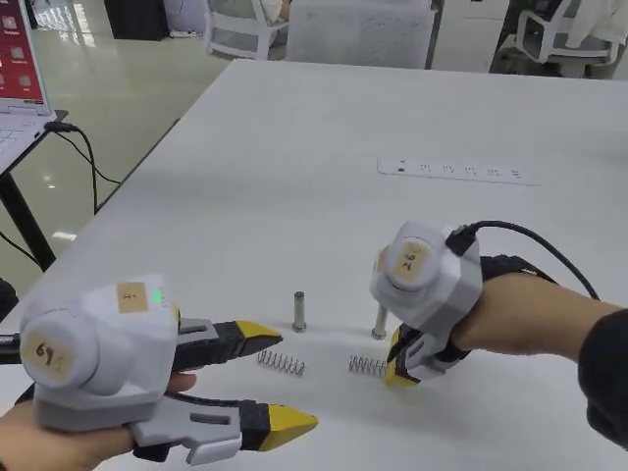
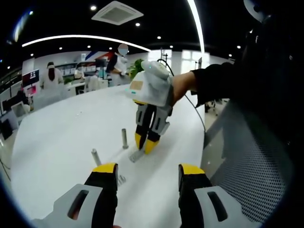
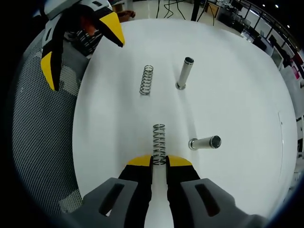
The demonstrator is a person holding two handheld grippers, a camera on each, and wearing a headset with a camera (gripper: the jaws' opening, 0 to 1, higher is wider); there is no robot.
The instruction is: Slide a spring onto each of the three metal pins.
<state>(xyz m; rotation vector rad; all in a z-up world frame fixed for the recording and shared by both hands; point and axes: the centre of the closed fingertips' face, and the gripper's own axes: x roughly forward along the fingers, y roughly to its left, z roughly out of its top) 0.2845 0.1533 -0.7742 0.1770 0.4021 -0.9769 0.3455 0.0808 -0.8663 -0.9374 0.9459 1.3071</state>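
Two short metal pins (image 1: 299, 311) (image 1: 381, 322) stand upright on the white table (image 1: 324, 147). One spring (image 1: 282, 362) lies loose in front of the left pin. My right gripper (image 1: 402, 371) is low over the table, shut on the near end of a second spring (image 3: 159, 140), which lies flat and points away from the jaws. In the right gripper view the loose spring (image 3: 147, 79) and both pins (image 3: 184, 72) (image 3: 205, 142) lie ahead. My left gripper (image 1: 277, 378) hovers open and holds nothing, just left of the loose spring; its own view shows the right gripper (image 2: 146, 141) and the pins (image 2: 124, 138).
A white power strip (image 1: 456, 170) lies flush on the table far right. A laptop (image 1: 20, 88) on a stand sits beyond the table's left edge, with cables hanging. Office chairs (image 1: 358, 29) stand at the far end. A mesh chair back (image 3: 42, 142) is near me.
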